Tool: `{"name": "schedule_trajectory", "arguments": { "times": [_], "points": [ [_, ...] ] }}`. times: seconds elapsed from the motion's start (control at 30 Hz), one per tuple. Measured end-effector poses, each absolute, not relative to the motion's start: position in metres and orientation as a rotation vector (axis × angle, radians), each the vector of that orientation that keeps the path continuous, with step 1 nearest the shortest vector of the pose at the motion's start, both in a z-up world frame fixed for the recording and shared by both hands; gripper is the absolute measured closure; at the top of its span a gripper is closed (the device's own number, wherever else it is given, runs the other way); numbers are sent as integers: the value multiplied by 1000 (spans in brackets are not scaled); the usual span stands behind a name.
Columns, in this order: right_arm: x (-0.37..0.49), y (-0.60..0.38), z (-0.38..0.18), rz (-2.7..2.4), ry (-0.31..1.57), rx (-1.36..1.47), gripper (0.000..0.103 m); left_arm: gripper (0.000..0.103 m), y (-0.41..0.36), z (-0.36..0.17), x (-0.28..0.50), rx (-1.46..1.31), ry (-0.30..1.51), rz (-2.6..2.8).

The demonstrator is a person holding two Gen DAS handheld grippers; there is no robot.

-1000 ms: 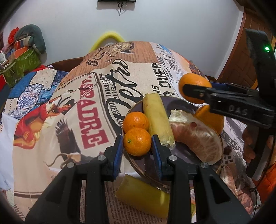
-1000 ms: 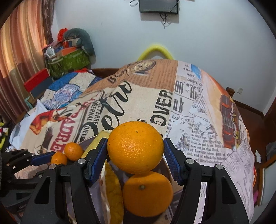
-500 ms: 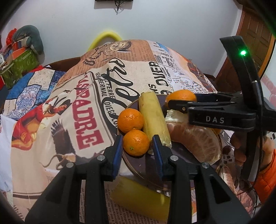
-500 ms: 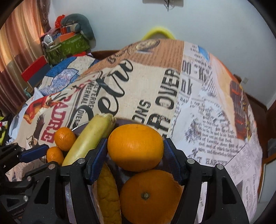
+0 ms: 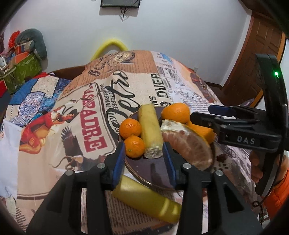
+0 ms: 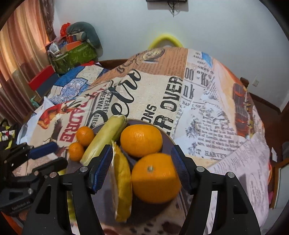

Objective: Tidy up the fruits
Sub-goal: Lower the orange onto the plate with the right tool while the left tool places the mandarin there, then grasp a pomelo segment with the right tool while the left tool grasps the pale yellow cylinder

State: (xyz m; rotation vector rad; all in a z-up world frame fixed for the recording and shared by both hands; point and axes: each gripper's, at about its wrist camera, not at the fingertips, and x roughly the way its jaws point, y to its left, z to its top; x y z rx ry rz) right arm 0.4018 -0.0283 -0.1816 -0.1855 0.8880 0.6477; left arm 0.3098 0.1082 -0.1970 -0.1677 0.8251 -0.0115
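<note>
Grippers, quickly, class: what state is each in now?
Left gripper: open, just been opening, holding nothing.
Right gripper: open, large orange between fingers, ungripped.

Printed cloth point(image 5: 126, 85) carries plate point(image 5: 144, 173) (dark), yellow tube point(image 5: 144, 197).

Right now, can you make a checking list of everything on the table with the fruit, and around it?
Surface: patchwork cloth printed like old newspapers.
Job's things: dark plate holding two small mandarins, a pale yellow cob-like piece, a peeled citrus half and two big oranges.
Clutter: a yellow piece lying on the cloth beside the plate, blurred.
Grippers: left gripper open, its jaws have just been opening, nothing pressed between the pads; right gripper open, the near big orange between its jaws, pads not touching it.
Cables: a wire hanging under the wall screen.
Surroundings: white wall, wooden door, curtain, green bag of things.
</note>
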Motion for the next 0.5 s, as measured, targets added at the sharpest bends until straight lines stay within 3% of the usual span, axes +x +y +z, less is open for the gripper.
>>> {"name": "schedule_trajectory", "arguments": {
  "times": [0.1, 0.33, 0.5],
  "points": [
    [387, -36, -172, 644, 863, -187, 39, 54, 104, -187, 299, -160, 806, -6],
    [348, -56, -154, 631, 818, -188, 38, 54, 94, -175, 275, -171, 809, -9],
    [321, -73, -154, 601, 797, -197, 37, 40, 82, -183, 258, -148, 833, 12]
  ]
}}
